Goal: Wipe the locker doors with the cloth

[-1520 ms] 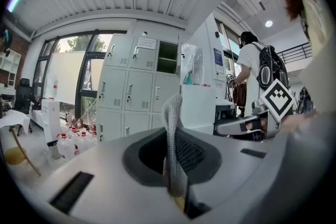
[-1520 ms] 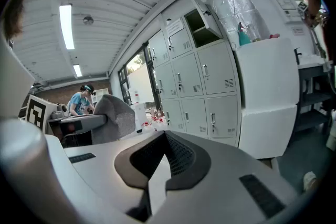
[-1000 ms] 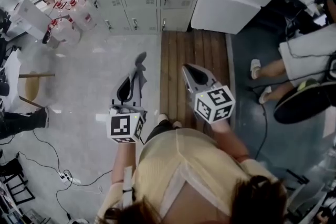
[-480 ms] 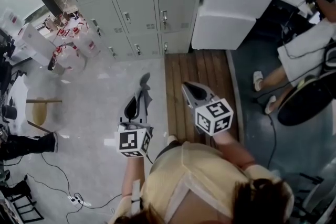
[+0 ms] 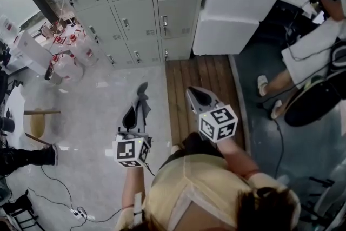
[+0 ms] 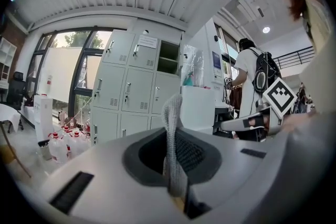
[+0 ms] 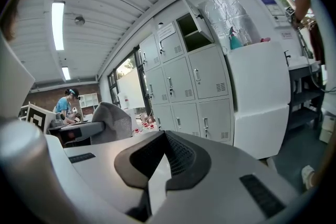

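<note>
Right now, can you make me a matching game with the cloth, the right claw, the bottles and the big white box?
1. cloth
2. right claw
3. bottles
4. white box

A. on the floor, left of the lockers
B. shut, nothing in it
C. pinched in the left claw
D. standing right of the lockers

Pairs: 1-C, 2-B, 3-A, 4-D

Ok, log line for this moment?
left gripper: shut on cloth | right gripper: shut, empty | lockers: ahead, cloth not touching | wiping: not yet begun
</note>
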Available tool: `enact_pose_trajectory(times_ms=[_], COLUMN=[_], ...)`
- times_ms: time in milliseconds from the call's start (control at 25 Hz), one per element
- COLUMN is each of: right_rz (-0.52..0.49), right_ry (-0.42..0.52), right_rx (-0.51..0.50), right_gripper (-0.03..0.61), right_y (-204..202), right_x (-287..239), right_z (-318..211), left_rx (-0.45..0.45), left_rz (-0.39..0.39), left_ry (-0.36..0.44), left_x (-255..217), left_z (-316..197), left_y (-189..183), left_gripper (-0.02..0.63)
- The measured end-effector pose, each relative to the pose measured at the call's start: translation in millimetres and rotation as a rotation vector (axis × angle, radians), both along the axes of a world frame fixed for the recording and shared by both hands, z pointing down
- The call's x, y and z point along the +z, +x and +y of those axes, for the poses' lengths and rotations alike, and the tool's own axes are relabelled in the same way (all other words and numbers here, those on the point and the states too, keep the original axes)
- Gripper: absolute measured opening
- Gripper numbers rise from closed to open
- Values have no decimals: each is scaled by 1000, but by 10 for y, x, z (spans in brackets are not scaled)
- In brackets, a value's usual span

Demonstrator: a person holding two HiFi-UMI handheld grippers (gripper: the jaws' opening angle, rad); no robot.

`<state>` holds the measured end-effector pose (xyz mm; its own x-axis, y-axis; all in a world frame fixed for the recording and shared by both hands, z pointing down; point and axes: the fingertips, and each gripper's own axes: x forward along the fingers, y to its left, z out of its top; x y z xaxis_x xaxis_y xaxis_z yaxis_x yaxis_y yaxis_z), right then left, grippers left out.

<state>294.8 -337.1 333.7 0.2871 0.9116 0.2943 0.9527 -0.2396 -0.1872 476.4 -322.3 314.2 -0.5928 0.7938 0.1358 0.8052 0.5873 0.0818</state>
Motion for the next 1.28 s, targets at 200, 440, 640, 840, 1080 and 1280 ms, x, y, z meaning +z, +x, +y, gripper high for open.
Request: enact_pose_trajectory(times_ms=[200, 440, 640, 840, 1080, 1280], right_rz=[13, 14, 15, 21, 18, 8], right_ry=[-24, -44, -41, -33, -28, -29], right_rx=[32, 46, 48, 38, 22, 9], right_gripper=[3, 3, 3, 3, 3, 3], right_y=[-228, -651, -1086, -1413, -1767, -2009], right_x=[-39, -71, -90, -99, -33, 15], right_z=[289, 754, 1223, 1642, 2012, 2253], left_rx=[-6, -18, -5, -23, -47, -91], left_rz=[-10, -26, -22, -20, -16, -31], left_ry=[-9, -19, -20, -22, -20, -25], left_x=[-29, -74, -114, -161, -78, -38], left_z=[224, 682, 1160, 1570, 1896, 2169], left_y=[-215, -618, -1120, -1498, -1855, -2035], left_gripper=[17, 17, 17, 17, 17, 17])
